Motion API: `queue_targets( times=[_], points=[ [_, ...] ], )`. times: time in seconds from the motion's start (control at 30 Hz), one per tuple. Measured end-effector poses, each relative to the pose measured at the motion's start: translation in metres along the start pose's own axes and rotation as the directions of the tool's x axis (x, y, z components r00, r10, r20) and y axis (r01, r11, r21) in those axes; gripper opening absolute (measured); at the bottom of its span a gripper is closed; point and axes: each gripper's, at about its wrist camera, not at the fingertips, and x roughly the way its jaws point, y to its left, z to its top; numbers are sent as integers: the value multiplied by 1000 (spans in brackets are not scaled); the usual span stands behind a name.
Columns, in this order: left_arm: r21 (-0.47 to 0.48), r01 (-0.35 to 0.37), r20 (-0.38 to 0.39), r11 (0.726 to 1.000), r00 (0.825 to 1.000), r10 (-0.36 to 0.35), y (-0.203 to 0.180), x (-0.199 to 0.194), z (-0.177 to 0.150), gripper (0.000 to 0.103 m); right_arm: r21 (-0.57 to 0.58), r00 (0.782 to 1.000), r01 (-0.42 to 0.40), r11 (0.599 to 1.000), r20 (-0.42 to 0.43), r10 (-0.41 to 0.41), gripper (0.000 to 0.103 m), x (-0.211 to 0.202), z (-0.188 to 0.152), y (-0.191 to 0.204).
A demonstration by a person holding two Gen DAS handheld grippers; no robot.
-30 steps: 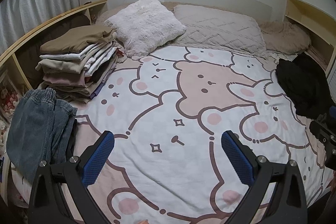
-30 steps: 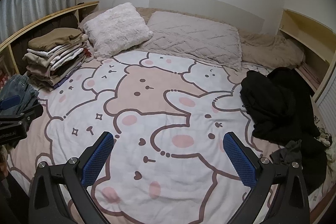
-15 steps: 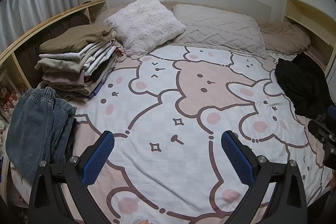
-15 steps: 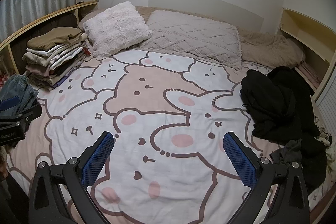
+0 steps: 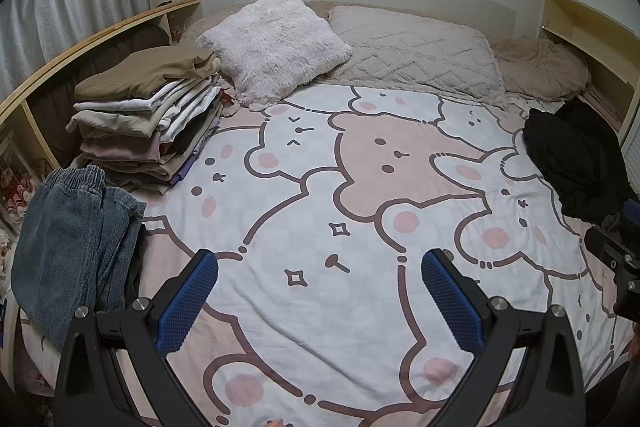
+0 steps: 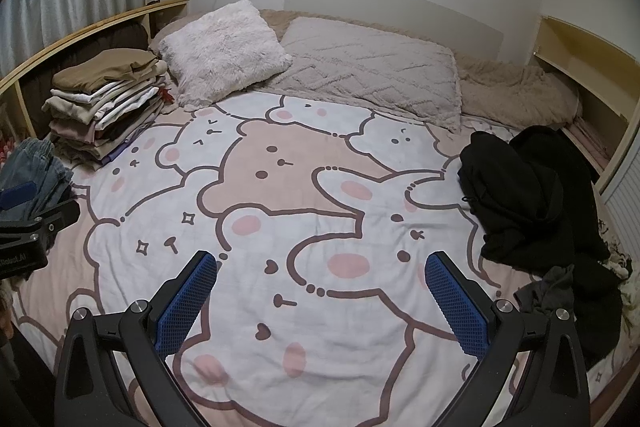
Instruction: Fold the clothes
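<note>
A heap of crumpled black clothes (image 6: 532, 195) lies on the right side of the bed, also visible in the left wrist view as black clothes (image 5: 572, 163). A tall stack of folded clothes (image 5: 148, 115) stands at the bed's left edge, with folded blue jeans (image 5: 72, 239) in front of it. My left gripper (image 5: 320, 291) hovers open over the bear-print sheet (image 5: 360, 187), holding nothing. My right gripper (image 6: 322, 293) is open too, above the sheet (image 6: 280, 207), left of the black heap and apart from it.
A fluffy white cushion (image 5: 276, 43) and a beige pillow (image 5: 416, 55) lie at the head of the bed. Wooden shelving (image 5: 100, 35) runs along the left side, another shelf (image 6: 580, 67) at the right. A small grey garment (image 6: 552, 291) lies by the black heap.
Both views have shifted very slightly; the grippers stay open and empty and no clothing has moved.
</note>
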Motion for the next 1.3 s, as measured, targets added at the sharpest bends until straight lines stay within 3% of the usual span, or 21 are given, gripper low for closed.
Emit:
queue_targets(
  times=[0.63, 0.83, 1.07, 1.2, 1.3],
  points=[
    [-5, 20, -15, 1000, 1000, -20, -4, -10, -4, 102, -8, 1000, 12, 1000, -10, -12, 103, -2, -6, 0],
    [1, 27, 34, 1000, 999, -27, -8, -25, -10, 102, -5, 1000, 31, 1000, -3, -31, 103, -7, -7, -3],
    [-56, 98, 84, 994, 992, -93, 0, -49, -15, 102, 17, 998, 57, 998, 40, -58, 103, -23, -9, -12],
    [-71, 117, 122, 991, 987, -107, 6, -62, -22, 102, 47, 992, 86, 995, 88, -90, 103, -39, -9, -18],
    [-85, 101, 152, 991, 985, -87, 11, -72, -30, 102, 92, 976, 157, 983, 138, -168, 103, -55, -8, -28]
  ],
)
